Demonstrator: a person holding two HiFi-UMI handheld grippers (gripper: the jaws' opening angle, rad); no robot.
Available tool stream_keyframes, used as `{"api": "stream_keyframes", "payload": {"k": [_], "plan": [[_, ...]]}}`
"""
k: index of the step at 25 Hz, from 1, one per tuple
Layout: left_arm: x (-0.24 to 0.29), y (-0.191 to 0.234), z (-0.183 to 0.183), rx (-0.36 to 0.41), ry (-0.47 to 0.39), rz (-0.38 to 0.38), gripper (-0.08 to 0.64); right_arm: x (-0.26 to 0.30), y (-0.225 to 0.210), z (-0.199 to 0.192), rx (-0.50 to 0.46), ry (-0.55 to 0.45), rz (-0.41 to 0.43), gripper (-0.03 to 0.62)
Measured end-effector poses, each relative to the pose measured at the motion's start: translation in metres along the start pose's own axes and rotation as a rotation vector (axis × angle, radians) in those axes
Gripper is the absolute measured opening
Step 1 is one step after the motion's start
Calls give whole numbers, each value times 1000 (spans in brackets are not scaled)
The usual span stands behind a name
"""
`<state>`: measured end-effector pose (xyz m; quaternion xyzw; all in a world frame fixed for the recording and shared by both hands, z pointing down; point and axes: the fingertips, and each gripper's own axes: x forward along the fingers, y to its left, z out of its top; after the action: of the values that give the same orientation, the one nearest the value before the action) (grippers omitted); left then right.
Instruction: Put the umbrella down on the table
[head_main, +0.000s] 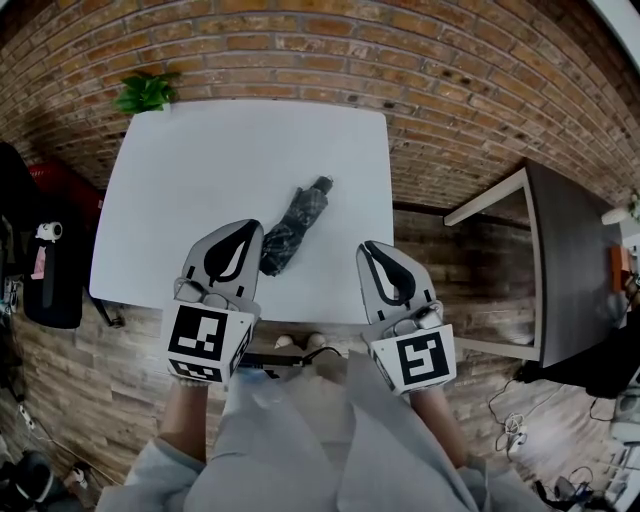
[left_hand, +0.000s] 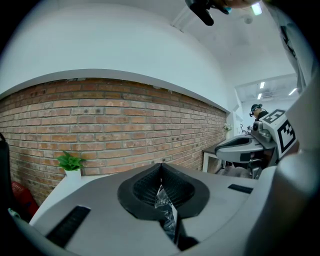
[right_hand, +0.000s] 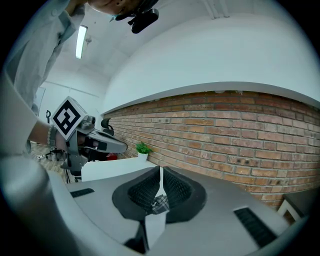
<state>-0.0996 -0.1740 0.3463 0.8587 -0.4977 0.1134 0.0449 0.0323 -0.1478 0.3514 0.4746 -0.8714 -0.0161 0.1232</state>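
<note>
The folded dark umbrella (head_main: 297, 230) lies flat on the white tabletop (head_main: 220, 160), ahead of and between the two hand-held grippers. Its near end is just beside the tip of the left hand-held gripper (head_main: 248, 230), whose jaws are pressed together on nothing. The right hand-held gripper (head_main: 371, 248) is apart from the umbrella, its jaws likewise pressed together and empty. A potted plant (head_main: 147, 92) stands far beyond the left hand-held gripper.

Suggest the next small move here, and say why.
Probably just draw both grippers back toward the person. The folded dark umbrella already lies flat on the white table, and the left gripper and right gripper are both shut with nothing held, so the task looks done.
</note>
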Motion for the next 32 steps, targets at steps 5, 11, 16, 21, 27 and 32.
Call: {"api": "stream_keyframes", "payload": {"k": [5, 11, 16, 21, 27, 32], "plan": [[-1, 1, 0, -7, -2, 1, 18, 1, -1, 3, 0, -19, -5, 49], [-5, 4, 1, -16, -14, -7, 18, 3, 6, 1, -3, 0, -7, 48], [-8, 6, -2, -17, -22, -27, 18, 4, 13, 0, 1, -6, -25, 49], [-7, 5, -5, -5, -19, -51, 18, 1, 16, -6, 15, 7, -45, 49], [-12, 6, -9, -5, -18, -59, 18, 2, 25, -8, 15, -1, -43, 49], [-16, 6, -7, -7, -24, -60, 18, 0, 27, -7, 13, 2, -44, 49]]}}
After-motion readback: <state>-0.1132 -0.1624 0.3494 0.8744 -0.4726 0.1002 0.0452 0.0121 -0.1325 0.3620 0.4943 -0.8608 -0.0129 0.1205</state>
